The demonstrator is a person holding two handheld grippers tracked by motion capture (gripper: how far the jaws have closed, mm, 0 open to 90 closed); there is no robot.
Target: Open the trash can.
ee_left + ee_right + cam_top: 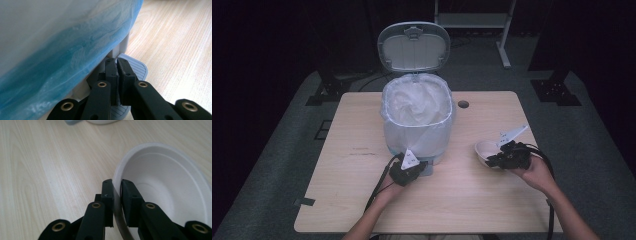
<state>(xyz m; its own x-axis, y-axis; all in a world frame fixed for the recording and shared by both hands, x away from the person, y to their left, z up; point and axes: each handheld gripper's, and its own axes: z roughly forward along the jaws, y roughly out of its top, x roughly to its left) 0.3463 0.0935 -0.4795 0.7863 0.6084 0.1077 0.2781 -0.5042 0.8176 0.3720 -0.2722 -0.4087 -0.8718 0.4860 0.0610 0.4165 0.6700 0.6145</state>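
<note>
Pressing down at the foot of the pedal bin, the left gripper sits on the near side of the bin, jaws brought together with nothing between them. In the left gripper view the closed left gripper rests its tips on the ribbed grey pedal; the pedal spreads out under and just past the jaw tips. To the left of the jaws, very close, the bin wall rises, covered by a translucent liner with blue showing through it. The bin's lid stands upright, open, at the far side of the bin. The white liner is folded over the rim.

Right gripper is well apart from the bin, toward the right edge of the wooden table. In the right gripper view the right gripper is clamped on the rim of a white paper bowl: one jaw outside the wall, the other inside, the thin rim pinched between them. The bowl's hollow opens to the right of the jaws and appears empty. To the left of the jaws, bare table. In the high view the bowl lies just beyond the jaw tips, on the bin's side of the hand.

A round cable hole lies in the table beyond the bowl, beside the bin.
</note>
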